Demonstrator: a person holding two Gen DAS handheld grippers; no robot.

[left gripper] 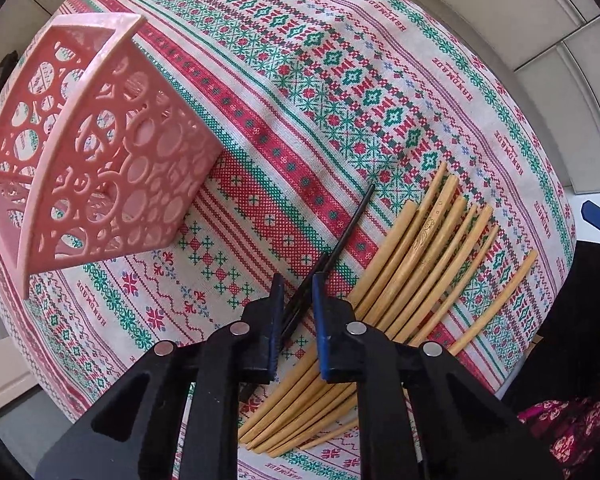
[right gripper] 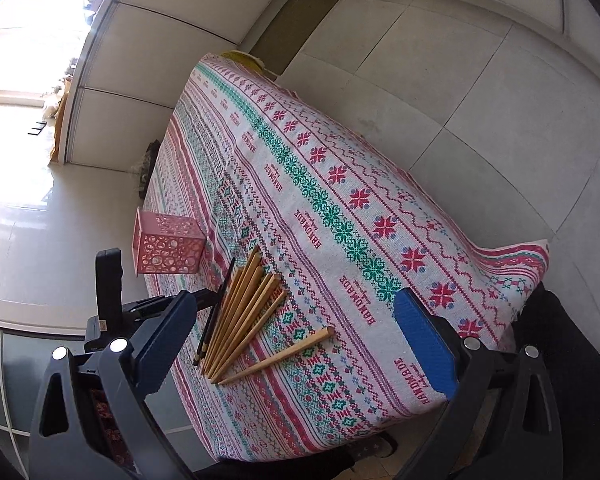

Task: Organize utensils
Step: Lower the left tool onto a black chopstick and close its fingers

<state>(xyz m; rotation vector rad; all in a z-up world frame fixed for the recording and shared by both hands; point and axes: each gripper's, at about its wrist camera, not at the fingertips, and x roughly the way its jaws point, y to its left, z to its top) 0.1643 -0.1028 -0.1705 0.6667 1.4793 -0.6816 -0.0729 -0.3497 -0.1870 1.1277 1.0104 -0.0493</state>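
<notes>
A pink perforated basket (left gripper: 100,148) stands on the patterned tablecloth (left gripper: 340,80) at the left; it also shows in the right wrist view (right gripper: 166,246). Several wooden chopsticks (left gripper: 420,264) lie in a fanned pile, also seen from the right wrist (right gripper: 248,312). One lies apart to the right (right gripper: 280,356). My left gripper (left gripper: 296,300) has its jaws narrowly apart around black chopsticks (left gripper: 340,236), just left of the wooden pile. My right gripper (right gripper: 296,332) is wide open and empty, held above the table's near end.
The table's edges drop to a tiled floor (right gripper: 440,80) on all sides. The left gripper's body (right gripper: 108,292) shows at the table's left edge. A person's dark clothing (left gripper: 580,320) is at the right.
</notes>
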